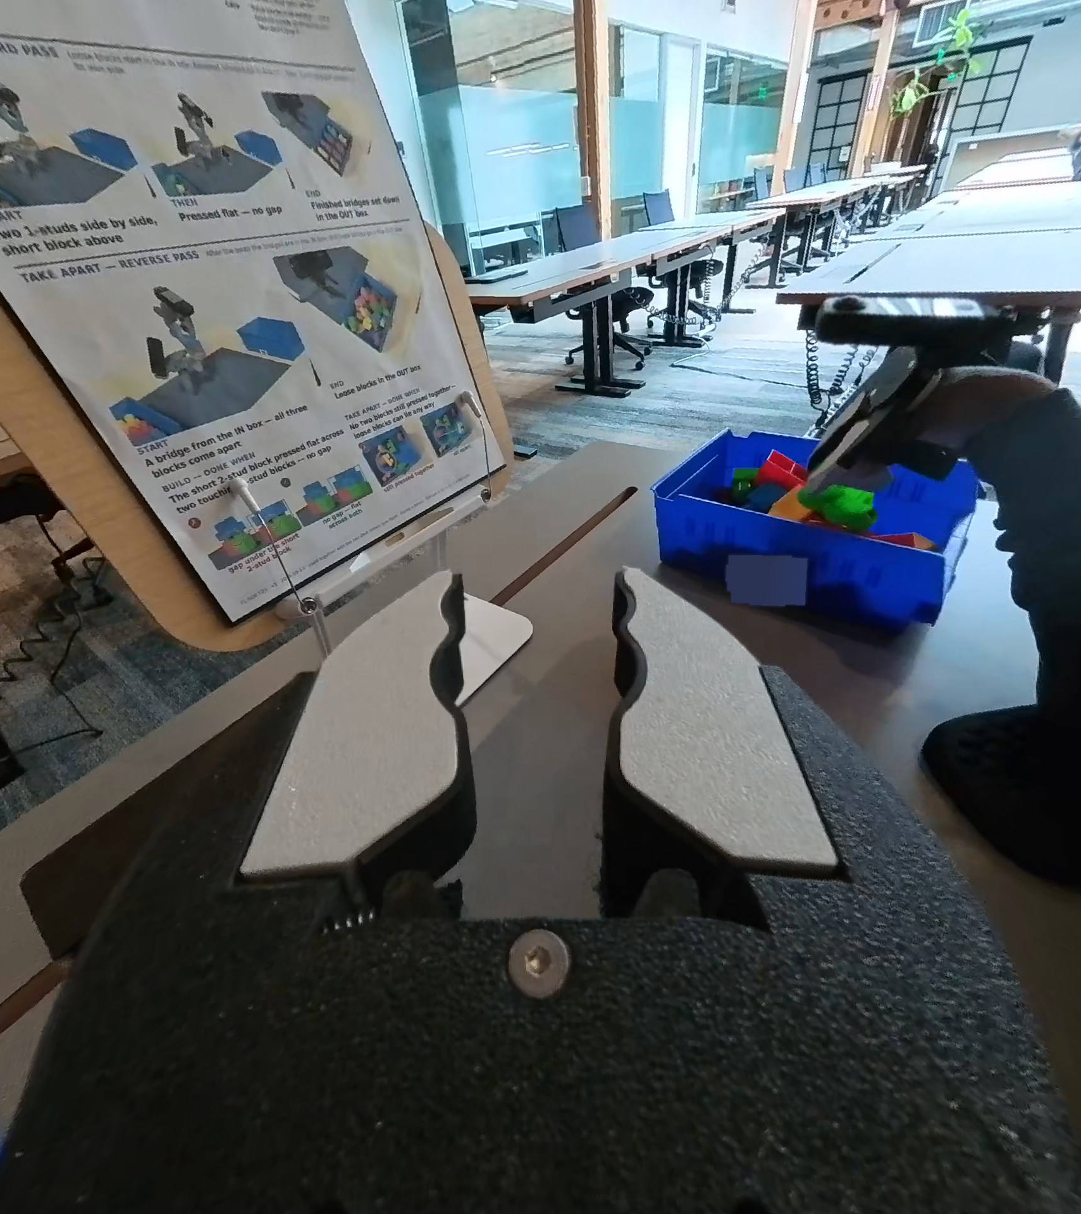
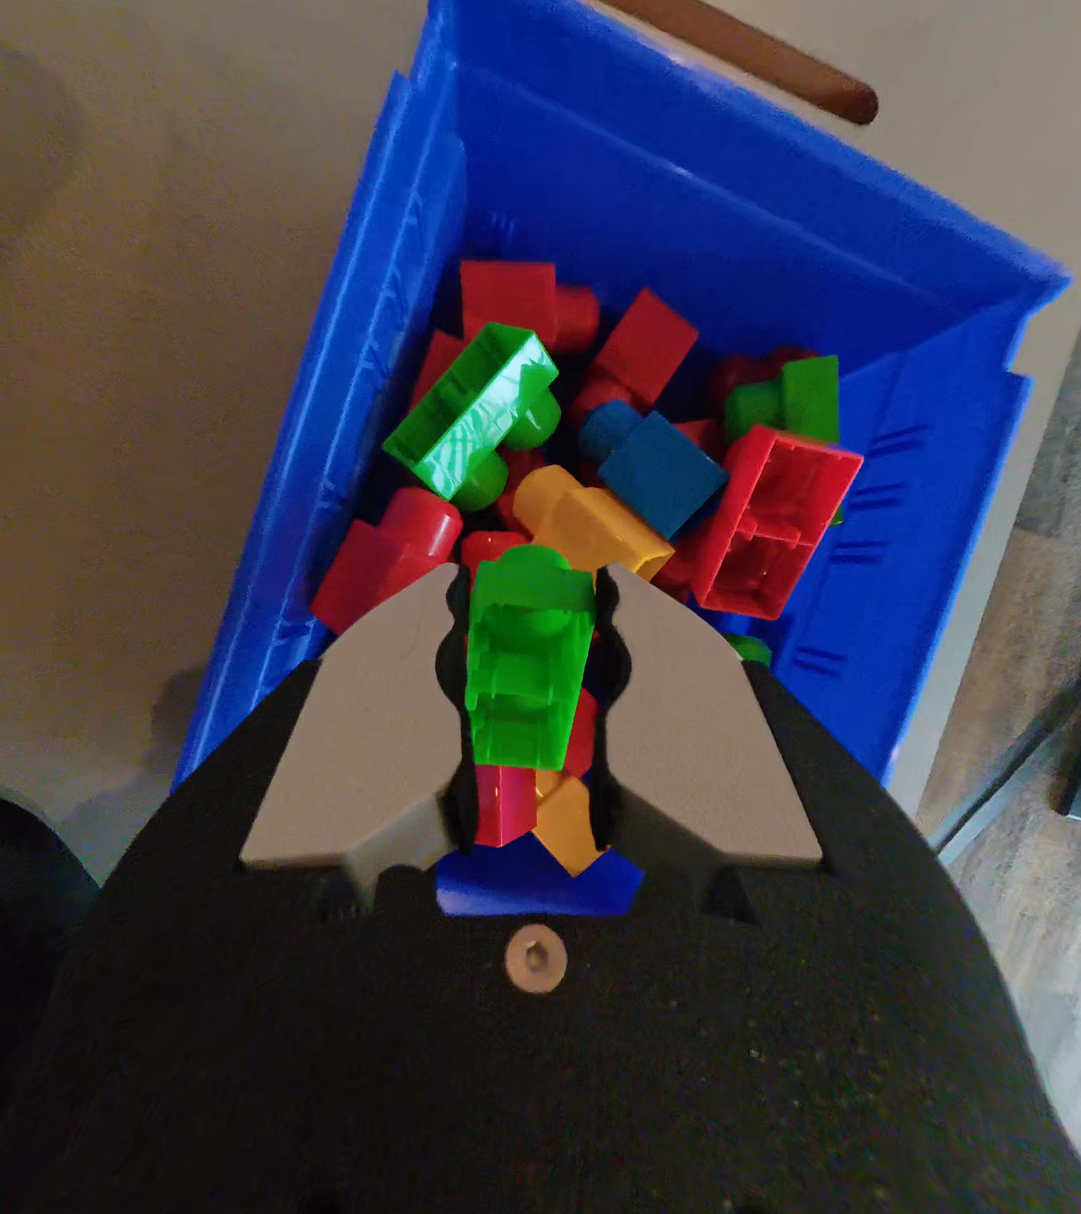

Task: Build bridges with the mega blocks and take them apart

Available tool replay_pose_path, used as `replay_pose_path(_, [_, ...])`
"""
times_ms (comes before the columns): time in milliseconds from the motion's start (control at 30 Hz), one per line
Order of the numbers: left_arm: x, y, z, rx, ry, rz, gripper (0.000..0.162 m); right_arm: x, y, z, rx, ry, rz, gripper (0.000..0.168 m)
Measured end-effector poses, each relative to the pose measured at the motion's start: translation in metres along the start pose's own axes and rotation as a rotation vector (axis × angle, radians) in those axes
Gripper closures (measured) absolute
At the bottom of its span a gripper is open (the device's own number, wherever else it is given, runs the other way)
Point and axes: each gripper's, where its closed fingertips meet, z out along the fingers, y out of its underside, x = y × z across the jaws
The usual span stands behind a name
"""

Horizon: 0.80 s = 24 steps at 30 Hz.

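the left tongs [image 1: 537, 591] hover with fingers spread and nothing between them above the dark bench [image 1: 754, 657], a printed instruction sheet on a stand [image 1: 196, 295] ahead to their left. to their right, the right tongs [image 2: 531, 575] clench a green plastic mega block [image 2: 528, 663] over the blue plastic bin [image 2: 689, 197], with red, yellow, blue and green blocks piled beneath and ahead of them.

green block [image 2: 528, 663], blue bin [image 2: 689, 197]

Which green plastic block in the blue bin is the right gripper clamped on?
The green block between the right gripper's fingers, nearest the camera. The other large green block lies free, upper left in the blue bin.
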Motion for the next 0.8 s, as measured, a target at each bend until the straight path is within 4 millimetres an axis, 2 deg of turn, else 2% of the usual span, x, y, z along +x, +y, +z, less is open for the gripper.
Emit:
replay_pose_path(133, [0.000, 0.004, 0.003, -0.019, 0.005, -0.001, 0.119, 0.001, -0.001, -0.001, 0.004, 0.012, -0.012, 0.125])
replay_pose_path(367, [0.000, 0.010, 0.007, -0.051, 0.007, -0.004, 0.117, 0.002, -0.017, -0.022, 0.099, 0.073, -0.032, 0.117])
replay_pose_path(667, [0.008, 0.008, 0.006, -0.072, 0.016, 0.024, 0.114, -0.014, -0.048, -0.049, 0.264, 0.100, -0.082, 0.104])
replay_pose_path(733, [0.009, 0.009, 0.005, -0.081, 0.015, 0.037, 0.114, -0.009, -0.049, -0.051, 0.269, 0.119, -0.081, 0.101])
replay_pose_path(800, [0.007, 0.010, 0.005, -0.093, -0.003, 0.043, 0.114, 0.006, -0.047, -0.054, 0.255, 0.141, -0.068, 0.099])
